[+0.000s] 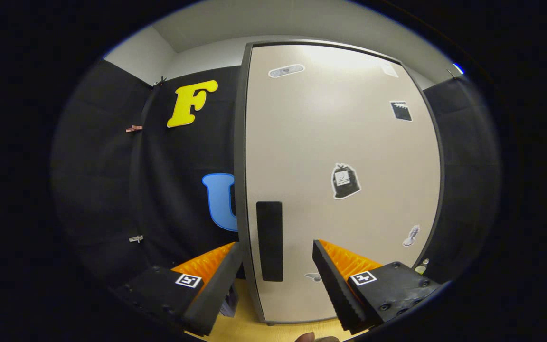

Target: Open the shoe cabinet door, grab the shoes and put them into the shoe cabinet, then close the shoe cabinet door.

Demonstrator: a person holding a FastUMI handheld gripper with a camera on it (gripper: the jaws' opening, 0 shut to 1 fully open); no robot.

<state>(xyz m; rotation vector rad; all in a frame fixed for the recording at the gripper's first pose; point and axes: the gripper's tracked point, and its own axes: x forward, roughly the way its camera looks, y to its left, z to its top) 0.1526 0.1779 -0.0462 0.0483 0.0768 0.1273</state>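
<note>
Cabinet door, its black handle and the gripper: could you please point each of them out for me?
Cabinet door (349, 142): gripper view, bare middle of the closed beige panel.
Black handle (269, 241): gripper view, middle of the upright strip near the door's edge.
Gripper (278, 266): gripper view, midway between the open fingertips, astride the handle.

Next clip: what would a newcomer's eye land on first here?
The tall beige shoe cabinet door, shut and dotted with stickers, stands just beyond the fingers. Its dark vertical handle sits near the door's left edge, framed between the fingers of the open gripper, which touch nothing. Light wooden floor shows below.
</note>
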